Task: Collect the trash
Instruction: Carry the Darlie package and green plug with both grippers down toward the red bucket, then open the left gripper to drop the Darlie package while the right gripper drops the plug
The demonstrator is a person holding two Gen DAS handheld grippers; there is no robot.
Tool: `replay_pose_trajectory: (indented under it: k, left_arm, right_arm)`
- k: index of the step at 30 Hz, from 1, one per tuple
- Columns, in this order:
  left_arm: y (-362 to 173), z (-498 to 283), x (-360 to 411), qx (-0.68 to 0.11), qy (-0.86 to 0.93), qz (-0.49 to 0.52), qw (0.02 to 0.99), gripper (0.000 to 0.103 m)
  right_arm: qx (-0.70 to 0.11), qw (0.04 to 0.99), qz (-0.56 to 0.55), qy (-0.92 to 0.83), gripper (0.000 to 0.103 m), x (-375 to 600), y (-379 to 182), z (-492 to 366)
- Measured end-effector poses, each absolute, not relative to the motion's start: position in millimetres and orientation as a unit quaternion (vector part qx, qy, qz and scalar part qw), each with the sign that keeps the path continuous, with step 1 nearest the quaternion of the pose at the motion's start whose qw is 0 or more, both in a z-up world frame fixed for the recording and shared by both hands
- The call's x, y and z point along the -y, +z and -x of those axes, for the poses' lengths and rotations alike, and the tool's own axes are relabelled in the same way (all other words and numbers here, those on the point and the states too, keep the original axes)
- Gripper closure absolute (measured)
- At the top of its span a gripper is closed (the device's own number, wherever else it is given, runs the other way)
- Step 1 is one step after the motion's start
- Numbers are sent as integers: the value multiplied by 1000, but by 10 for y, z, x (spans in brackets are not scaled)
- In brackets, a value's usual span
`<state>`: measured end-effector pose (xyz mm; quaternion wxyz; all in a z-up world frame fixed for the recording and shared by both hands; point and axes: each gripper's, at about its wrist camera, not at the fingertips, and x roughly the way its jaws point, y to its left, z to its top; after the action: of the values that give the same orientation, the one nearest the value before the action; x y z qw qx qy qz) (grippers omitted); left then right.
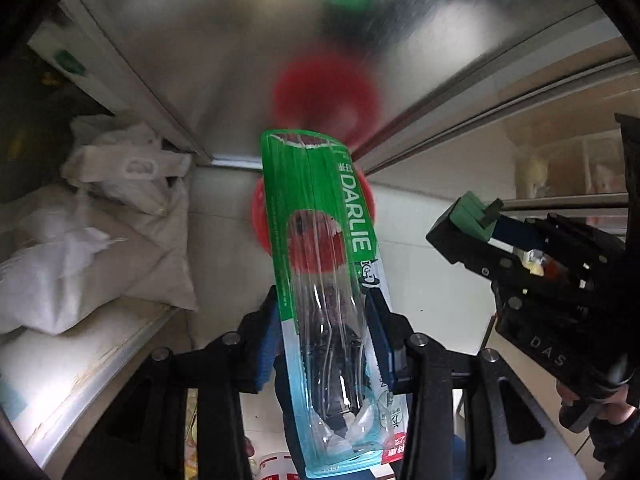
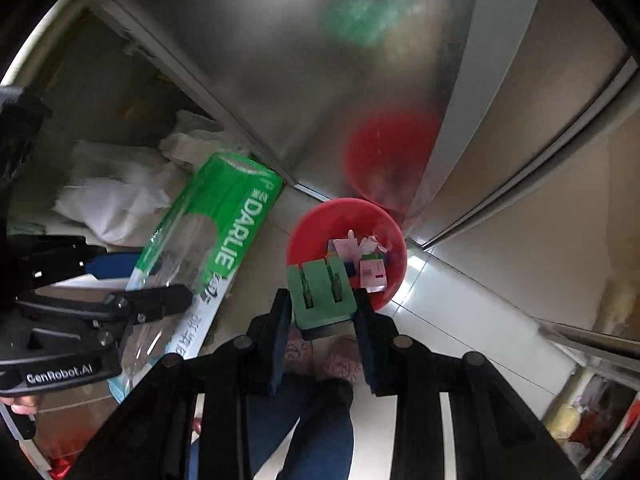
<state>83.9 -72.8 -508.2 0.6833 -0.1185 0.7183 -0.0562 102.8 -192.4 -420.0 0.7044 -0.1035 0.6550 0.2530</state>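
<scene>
- My left claw [image 1: 326, 344] is pinching the Darlie pack [image 1: 324, 264] near its clear lower end; the pack's long axis runs forward along the fingers, green end out front.
- My right claw [image 2: 322, 316] is clamped on a green block [image 2: 322, 296], the blue pads pressed against its two sides.
- The landmark is the red basin [image 2: 347, 248] on the floor by the steel cabinet [image 2: 260, 60]. It already holds a few small cartons and wrappers.
- In the right wrist view the block sits just before the basin's near rim, overlapping it, so I judge the right claw is the nearer one and almost over the drop point.
- The pack lies to the left of the basin in that view, tilted, its green end pointing up and away towards the white bags [image 2: 116, 196].
- In the left wrist view the basin shows straight through the pack's clear window, so the basin lies dead ahead of the left claw.
- My read: block goes first; the pack then needs swinging right and tipping nose-down, or its length may catch the rim.
</scene>
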Motion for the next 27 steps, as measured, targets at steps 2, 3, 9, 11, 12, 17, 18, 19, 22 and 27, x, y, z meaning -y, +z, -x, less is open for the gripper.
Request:
replay_pose_trajectory:
  k: [2,3,9,11,12,17,18,19,22,27]
  left_arm:
    - [-5328,-884,709,-723,-62,115,678,64]
    - [-5453,-897,727,-726,-64,112,676,64]
    - [-6117,-963,849,-742,-72,110,658,64]
    - [-6317,-970,903,-745,-75,112,653,64]
    - [-6396,-989,925,-747,-78,109,651,64]
    - [-6674,-1100,1016,-750,-90,83,650,63]
    - [-6703,-1126,1012,-750,-89,82,651,63]
    - [-6724,-1153,1005,-750,-88,82,651,63]
    - [-6746,-1213,1020,-750,-93,75,650,57]
    - [-6681,-1289,990,-741,-100,66,660,25]
  right_arm:
    - [-661,702,102,246,74,2036,-4441,-1038]
    - [-662,702,99,242,74,2079,-4562,-1050]
    - [-678,695,84,222,74,2255,-5095,-1125]
    - [-683,692,85,218,74,2266,-5256,-1141]
    - [-684,692,85,216,74,2265,-5302,-1121]
    - [-692,686,79,213,74,2427,-5424,-1103]
    - [-691,686,81,213,74,2450,-5437,-1108]
    - [-691,686,80,214,74,2475,-5440,-1147]
    - [-692,686,75,213,74,2503,-5453,-1179]
    - [-691,688,70,213,74,2502,-5419,-1227]
